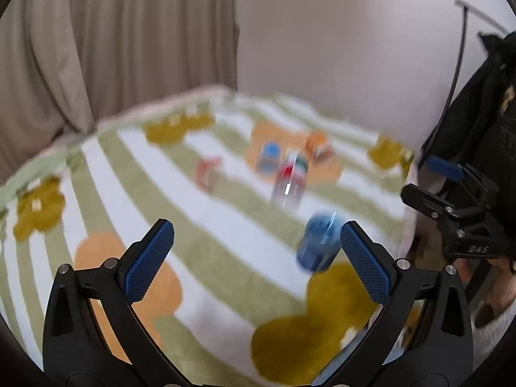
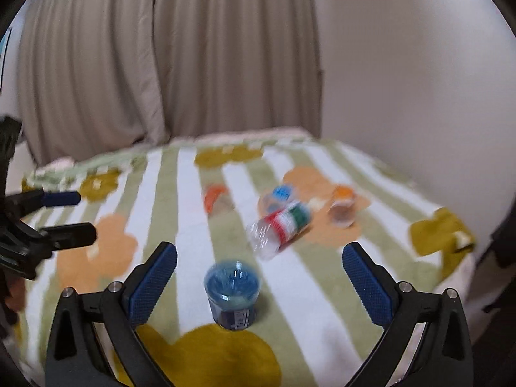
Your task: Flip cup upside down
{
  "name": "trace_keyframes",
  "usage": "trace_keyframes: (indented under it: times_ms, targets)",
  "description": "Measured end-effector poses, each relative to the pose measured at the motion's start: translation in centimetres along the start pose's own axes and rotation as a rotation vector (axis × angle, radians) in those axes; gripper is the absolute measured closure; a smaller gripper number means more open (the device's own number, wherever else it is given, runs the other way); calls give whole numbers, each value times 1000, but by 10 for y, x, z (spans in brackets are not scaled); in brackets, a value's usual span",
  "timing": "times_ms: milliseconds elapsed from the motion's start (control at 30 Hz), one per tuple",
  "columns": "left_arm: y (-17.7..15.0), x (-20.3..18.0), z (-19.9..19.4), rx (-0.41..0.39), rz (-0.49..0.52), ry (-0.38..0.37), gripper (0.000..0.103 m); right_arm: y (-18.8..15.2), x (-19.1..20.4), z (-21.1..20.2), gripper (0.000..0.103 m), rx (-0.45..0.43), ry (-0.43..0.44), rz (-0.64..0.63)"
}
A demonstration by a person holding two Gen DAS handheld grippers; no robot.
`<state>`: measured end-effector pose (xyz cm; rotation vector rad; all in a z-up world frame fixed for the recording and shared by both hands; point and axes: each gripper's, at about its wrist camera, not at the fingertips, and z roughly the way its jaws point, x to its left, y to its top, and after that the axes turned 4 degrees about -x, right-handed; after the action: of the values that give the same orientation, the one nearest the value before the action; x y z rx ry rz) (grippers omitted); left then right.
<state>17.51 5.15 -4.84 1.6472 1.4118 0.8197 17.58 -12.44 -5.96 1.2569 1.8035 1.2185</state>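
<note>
Beige curtains (image 2: 161,58) and a plain wall back a soft blanket (image 2: 322,290) striped green and white with orange and mustard flower shapes. On it stands the blue cup (image 2: 232,293), apparently upright with its mouth up, though both views are blurred by motion. It sits nearest the right gripper (image 2: 259,285), roughly between and just ahead of its 2 blue-padded fingers, which are spread wide and hold nothing. The left gripper (image 1: 256,259) is likewise wide open and empty, with the cup just beside its right-hand finger in the left wrist view.

Further back lie a clear bottle with a red, white and green label (image 2: 280,225) on its side and 3 small cups or jars, too blurred to name.

Risks from here, as I judge them: the blanket gives underfoot, so a glancing finger could topple the cup before a grip is set; a loose pinch on smooth plastic could let it slip mid-turn; an inverted rim may not sit flat on soft pile.
</note>
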Motion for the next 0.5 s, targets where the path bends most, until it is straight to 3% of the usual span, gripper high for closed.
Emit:
trace_keyframes:
  times_ms: [100,200,367,500]
  targets:
    - [18,-11,-32,-117,21,26,0,24,1,-46,1,-100,-97,41]
    - [30,-21,-58,-193,28,63,0,39,3,-80,1,-146,-178,70]
    - [30,-31,-83,-233,-8,61,0,42,13,-117,1,-197,-283,47]
    - [21,-38,-88,-235,-6,85,0,31,11,-129,1,-194,-315,80]
